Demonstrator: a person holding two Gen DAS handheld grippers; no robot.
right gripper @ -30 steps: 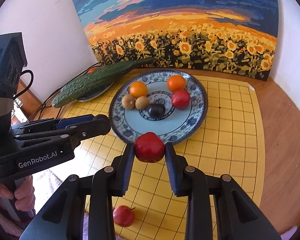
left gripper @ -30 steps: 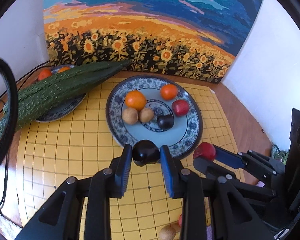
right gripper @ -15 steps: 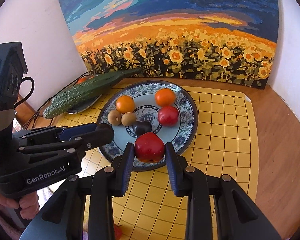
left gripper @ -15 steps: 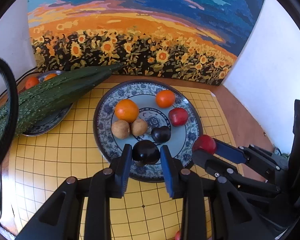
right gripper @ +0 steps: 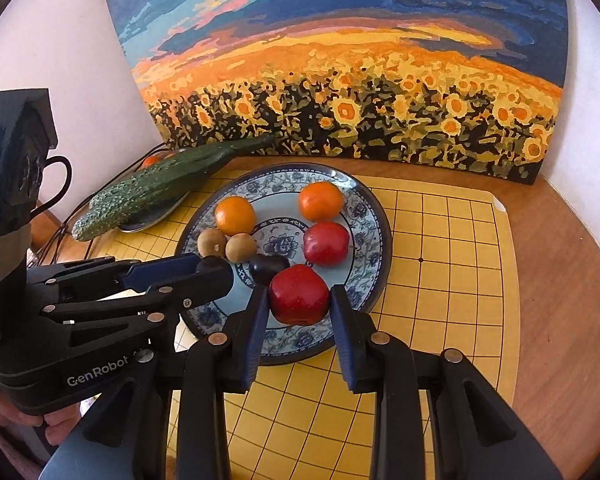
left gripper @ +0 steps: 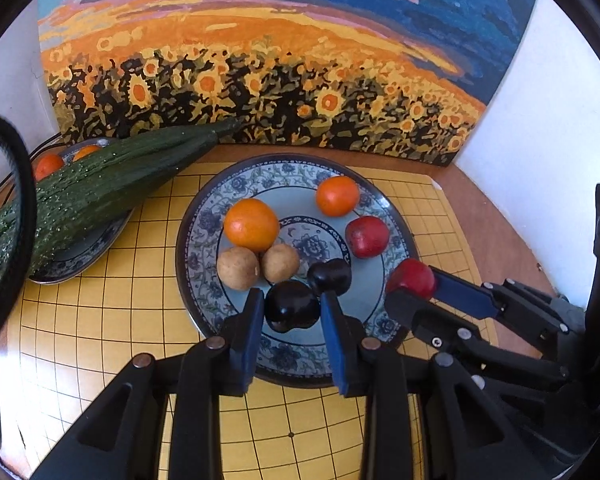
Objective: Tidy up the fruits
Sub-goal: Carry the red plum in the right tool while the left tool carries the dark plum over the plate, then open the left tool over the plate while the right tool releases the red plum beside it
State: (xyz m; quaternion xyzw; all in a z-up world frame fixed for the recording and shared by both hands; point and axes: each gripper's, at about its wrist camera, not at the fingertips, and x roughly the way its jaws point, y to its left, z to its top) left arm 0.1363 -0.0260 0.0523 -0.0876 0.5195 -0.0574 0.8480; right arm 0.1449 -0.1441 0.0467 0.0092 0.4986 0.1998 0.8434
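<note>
A blue patterned plate (left gripper: 204,248) (right gripper: 374,220) holds two oranges (left gripper: 251,225), two brown fruits (left gripper: 238,268), a dark plum (left gripper: 332,276) and a red fruit (left gripper: 367,237). My left gripper (left gripper: 290,312) is shut on a second dark plum (left gripper: 291,311), held over the plate's near part. My right gripper (right gripper: 299,295) is shut on a red apple (right gripper: 299,294) over the plate's near right part, beside the other red fruit (right gripper: 326,243). Each gripper shows in the other's view, the right (left gripper: 414,278) and the left (right gripper: 216,270).
A second plate (left gripper: 80,256) at the left carries a long green cucumber (left gripper: 100,188) and small orange fruits (left gripper: 48,165). A yellow grid mat (right gripper: 440,280) covers the wooden table. A sunflower painting (left gripper: 260,60) leans on the back wall. Cables run at the left.
Both grippers have moved forward with their fruits, from the plate's near rim to over its inside. The plate looks closer and larger.
</note>
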